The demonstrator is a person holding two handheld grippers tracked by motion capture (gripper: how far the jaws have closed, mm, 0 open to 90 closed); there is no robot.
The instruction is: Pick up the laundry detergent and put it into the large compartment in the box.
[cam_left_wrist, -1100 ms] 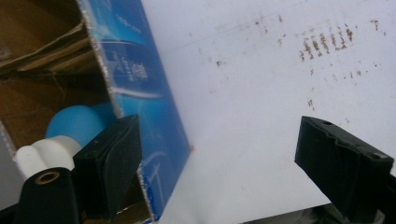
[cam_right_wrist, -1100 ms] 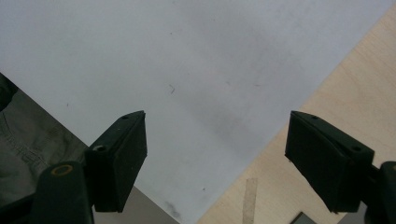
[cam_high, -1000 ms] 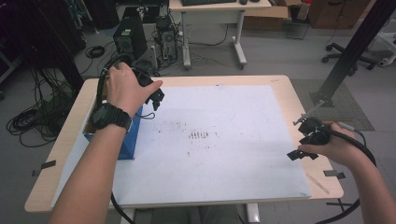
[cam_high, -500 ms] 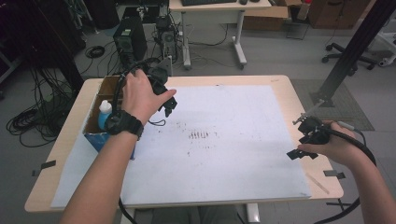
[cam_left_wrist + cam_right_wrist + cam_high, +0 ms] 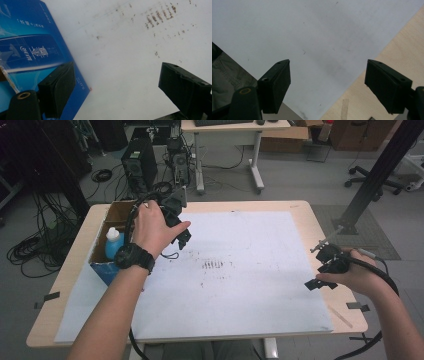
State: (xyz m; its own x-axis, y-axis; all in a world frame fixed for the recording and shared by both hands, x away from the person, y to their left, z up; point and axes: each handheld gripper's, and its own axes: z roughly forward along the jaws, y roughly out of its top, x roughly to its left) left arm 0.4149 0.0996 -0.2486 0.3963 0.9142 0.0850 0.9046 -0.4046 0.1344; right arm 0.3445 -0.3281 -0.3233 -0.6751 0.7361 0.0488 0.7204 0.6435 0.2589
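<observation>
- In the high view the left gripper (image 5: 181,240) sits left of centre in the frame, held in the person's left hand (image 5: 152,227), which wears a black watch (image 5: 134,257) at the wrist.
- The left gripper view looks down between its two black jaws, which stand wide apart with nothing between them; bare white paper (image 5: 125,62) lies under the gap.
- The blue box (image 5: 107,265) stands at the left edge of the frame in the high view, open at the top, on the left part of the table (image 5: 300,210).
- A blue bottle with a white cap (image 5: 113,242) stands upright inside the box.
- In the left gripper view the box's printed blue side (image 5: 32,50) takes up the upper left, and the left-hand jaw overlaps it in the picture; whether it touches the box cannot be told.
- A patch of dark smudges (image 5: 214,265) marks the paper near the middle of the high view, to the lower right of the left gripper.
- The right gripper (image 5: 320,272) rests low at the right edge of the paper in the high view, gripped by the right hand (image 5: 357,277).
- In the right gripper view its jaws are spread wide and empty, over the paper's corner and the bare wood.
</observation>
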